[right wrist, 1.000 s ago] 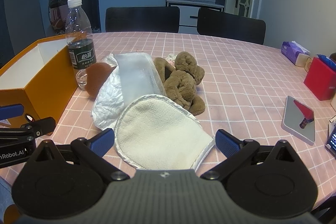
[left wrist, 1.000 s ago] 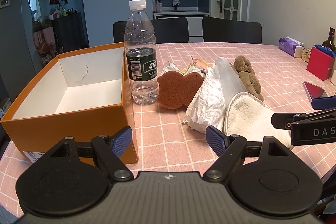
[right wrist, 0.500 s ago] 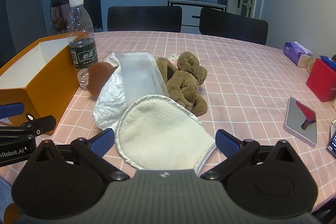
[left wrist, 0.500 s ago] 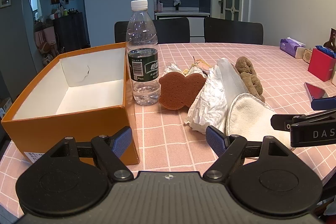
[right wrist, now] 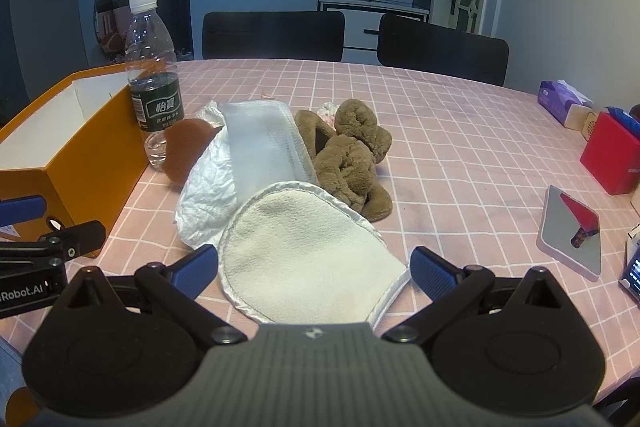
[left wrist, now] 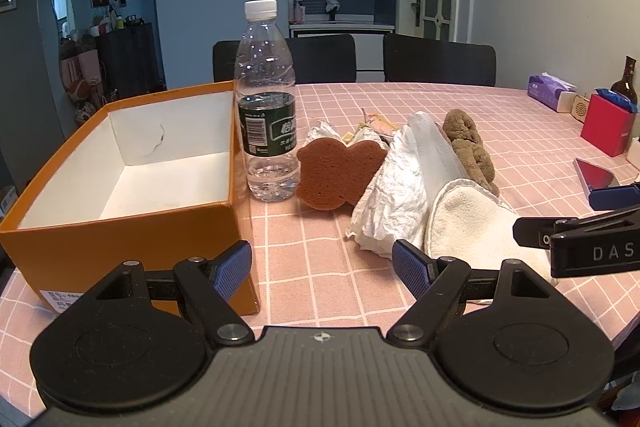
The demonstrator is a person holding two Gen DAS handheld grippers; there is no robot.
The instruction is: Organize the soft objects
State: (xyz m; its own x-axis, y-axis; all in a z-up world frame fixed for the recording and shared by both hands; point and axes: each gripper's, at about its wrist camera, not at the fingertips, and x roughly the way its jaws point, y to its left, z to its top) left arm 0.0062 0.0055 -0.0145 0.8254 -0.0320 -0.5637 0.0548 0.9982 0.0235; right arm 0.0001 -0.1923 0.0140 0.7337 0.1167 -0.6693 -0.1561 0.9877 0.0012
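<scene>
A pile of soft things lies on the pink checked tablecloth: a cream oval cloth pad (right wrist: 304,259), a crumpled white diaper (right wrist: 240,163), a brown plush toy (right wrist: 352,163) and a brown sponge (left wrist: 336,171). An open, empty orange box (left wrist: 120,223) stands at the left. My left gripper (left wrist: 322,265) is open and empty, low over the table in front of the box corner and the sponge. My right gripper (right wrist: 314,269) is open, its fingers on either side of the near end of the cream pad, not closed on it.
A clear water bottle (left wrist: 266,107) stands between the box and the sponge. At the right are a small mirror (right wrist: 570,231), a red box (right wrist: 610,159), a tissue pack (right wrist: 560,101) and a brown glass bottle (left wrist: 624,83). Black chairs (right wrist: 440,55) line the far side.
Both grippers have risen or drawn back slightly, so the scene sits a little lower in each view. Both stay open. No object has moved.
</scene>
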